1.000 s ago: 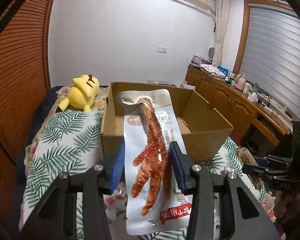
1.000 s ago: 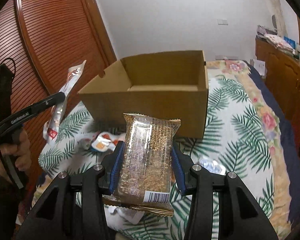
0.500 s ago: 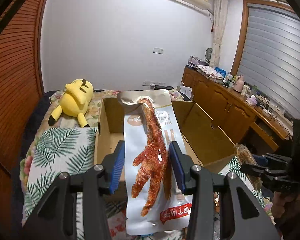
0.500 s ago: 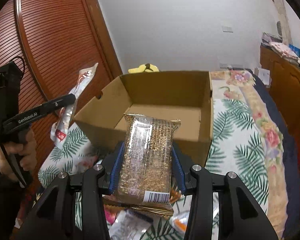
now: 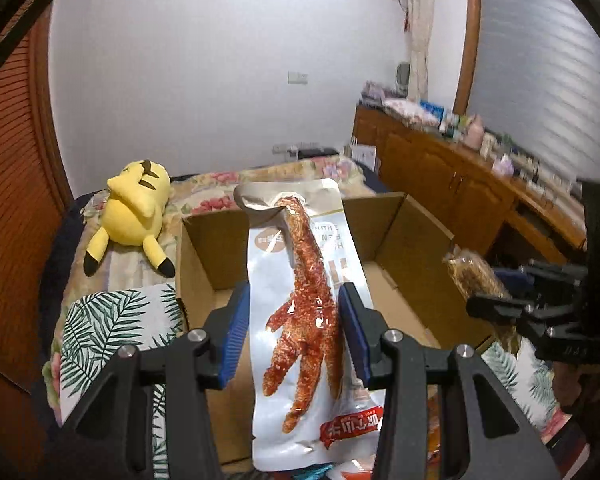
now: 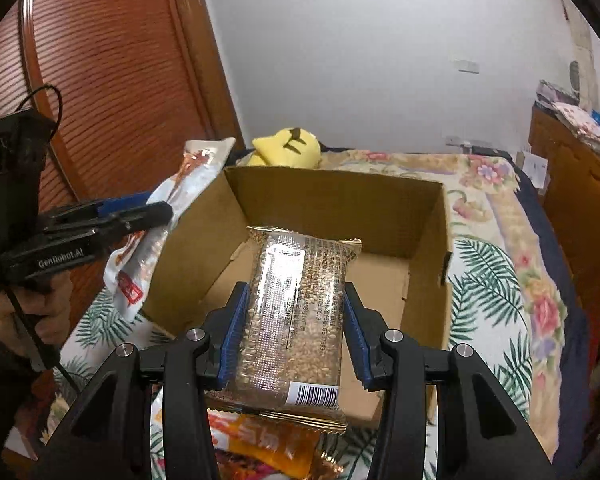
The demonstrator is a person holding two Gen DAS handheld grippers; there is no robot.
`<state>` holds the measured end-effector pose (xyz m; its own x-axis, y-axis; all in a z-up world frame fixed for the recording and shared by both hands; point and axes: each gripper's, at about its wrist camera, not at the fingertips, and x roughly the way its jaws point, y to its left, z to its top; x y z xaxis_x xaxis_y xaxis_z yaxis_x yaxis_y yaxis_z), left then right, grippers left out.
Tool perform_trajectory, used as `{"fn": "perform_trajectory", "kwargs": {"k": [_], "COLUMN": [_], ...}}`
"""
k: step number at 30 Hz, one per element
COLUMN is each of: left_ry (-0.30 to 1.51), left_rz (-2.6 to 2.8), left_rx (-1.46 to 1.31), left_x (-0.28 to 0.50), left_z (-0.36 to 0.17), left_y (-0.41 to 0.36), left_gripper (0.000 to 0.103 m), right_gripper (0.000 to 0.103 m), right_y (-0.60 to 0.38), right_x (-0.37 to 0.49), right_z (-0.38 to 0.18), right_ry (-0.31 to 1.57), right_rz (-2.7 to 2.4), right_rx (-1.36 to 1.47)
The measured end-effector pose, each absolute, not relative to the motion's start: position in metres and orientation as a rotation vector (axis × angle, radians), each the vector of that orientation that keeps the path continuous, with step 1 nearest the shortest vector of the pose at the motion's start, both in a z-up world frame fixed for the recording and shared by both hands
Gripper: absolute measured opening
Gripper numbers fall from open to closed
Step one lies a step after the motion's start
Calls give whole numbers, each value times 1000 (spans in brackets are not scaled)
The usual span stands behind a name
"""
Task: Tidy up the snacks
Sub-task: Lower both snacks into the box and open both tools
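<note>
The left gripper is clamped on a chicken foot packet, blue pads pressing both sides of the silvery white pouch. The packet stands upright between the fingers, its top curling forward over the open cardboard box, its red label hanging down below the pads. From the right wrist view that same packet pokes out at an angle just beside the box's left wall.

Over on the other side, the right gripper is squeezed tight on a grain bar packet; clear wrapper, barcode at the near end, far end reaching out above the box floor. The box sits right ahead of both grippers, flaps open, on a bedspread with green leaf print.

Below the right gripper, an orange snack packet lies on the bed. A yellow plush toy lies behind the box to the left, near the wooden wardrobe door.
</note>
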<state>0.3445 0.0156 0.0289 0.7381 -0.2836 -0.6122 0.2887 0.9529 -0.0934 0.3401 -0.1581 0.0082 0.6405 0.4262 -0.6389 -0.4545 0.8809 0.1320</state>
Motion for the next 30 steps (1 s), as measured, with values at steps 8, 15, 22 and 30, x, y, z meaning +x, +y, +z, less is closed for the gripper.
{"fn": "perform_trajectory", "kwargs": {"k": [8, 15, 22, 30], "left_ry": [693, 685, 656, 644], "left_rz": [-347, -367, -359, -337], "left_rx": [-6, -25, -24, -1], "left_x": [350, 355, 348, 340], "left_z": [13, 9, 4, 3], "left_y": [12, 14, 18, 21], "left_gripper": [39, 39, 39, 40], "right_gripper": [45, 45, 46, 49], "right_y": [-145, -137, -134, -130], "right_x": [357, 363, 369, 372], "right_z": [-10, -23, -36, -43], "right_ry": [735, 748, 779, 792], "right_rz": [508, 503, 489, 479], "right_rx": [-46, -55, -55, -62]}}
